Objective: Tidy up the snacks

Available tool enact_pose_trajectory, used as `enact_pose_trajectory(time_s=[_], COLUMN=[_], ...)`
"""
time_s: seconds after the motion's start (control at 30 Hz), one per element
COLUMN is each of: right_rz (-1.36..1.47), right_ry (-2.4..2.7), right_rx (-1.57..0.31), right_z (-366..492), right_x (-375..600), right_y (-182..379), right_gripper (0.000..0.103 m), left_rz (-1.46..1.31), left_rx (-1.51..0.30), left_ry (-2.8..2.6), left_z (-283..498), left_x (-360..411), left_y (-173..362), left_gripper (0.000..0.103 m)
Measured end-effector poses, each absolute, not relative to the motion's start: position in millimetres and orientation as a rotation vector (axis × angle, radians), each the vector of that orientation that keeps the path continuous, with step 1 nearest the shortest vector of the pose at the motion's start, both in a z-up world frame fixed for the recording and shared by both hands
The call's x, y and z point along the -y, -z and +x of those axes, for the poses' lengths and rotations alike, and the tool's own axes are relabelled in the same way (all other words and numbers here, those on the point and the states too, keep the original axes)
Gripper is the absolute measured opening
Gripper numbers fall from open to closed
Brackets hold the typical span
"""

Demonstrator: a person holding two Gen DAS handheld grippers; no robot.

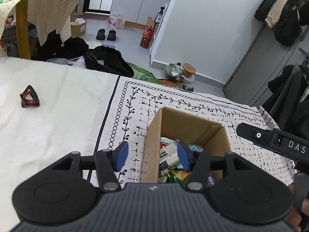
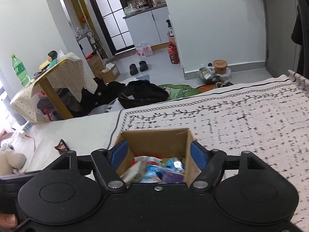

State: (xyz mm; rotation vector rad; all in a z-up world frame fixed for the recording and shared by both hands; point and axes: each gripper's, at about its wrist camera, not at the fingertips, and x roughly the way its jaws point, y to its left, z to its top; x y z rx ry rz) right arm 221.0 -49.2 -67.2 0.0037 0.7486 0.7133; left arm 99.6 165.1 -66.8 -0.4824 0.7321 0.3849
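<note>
Apparently we're nearly done: snacks (image 2: pixel 154 169) fill the box (image 2: pixel 154 135), both tongs (image 1: pixel 152 155) (image 2: pixel 158 154) released, empty.

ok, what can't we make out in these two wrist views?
- Near end of the box: both views, cut off by the gripper body.
- Snacks lower in the pile: buried, labels too small to read.
- Cloth pattern at right: right view, blurred.
- Right hand-held gripper: left view, fingertips past the edge.
</note>
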Motion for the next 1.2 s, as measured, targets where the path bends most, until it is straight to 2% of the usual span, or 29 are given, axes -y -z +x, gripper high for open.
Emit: enact_pose_trajectory(time_s=[0.17, 0.5, 0.8, 1.03, 1.2], right_rz=[-0.015, -0.026, 0.057, 0.028, 0.013], right_ry=[-0.678, -0.625, -0.574, -0.572, -0.575], right_rx=[-0.752, -0.779, -0.840, -0.809, -0.822], right_z=[224, 219, 214, 200, 184], right_x=[67, 117, 175, 198, 210], right_y=[65, 56, 46, 30, 31], right_gripper=[0.074, 0.083, 0.088, 0.099, 0.103], left_rz=[-0.445, -0.406, -0.336, -0.288, -0.259], left_rx=[-0.737, -0.744, -0.795, -0.834, -0.818], left_ry=[-0.358, -0.299, -0.201, -0.134, -0.149], left_z=[99, 109, 107, 92, 69], left_x=[-151, -116, -82, -67, -64], left_y=[64, 64, 61, 50, 31], left_gripper=[0.062, 0.078, 0.078, 0.079, 0.085])
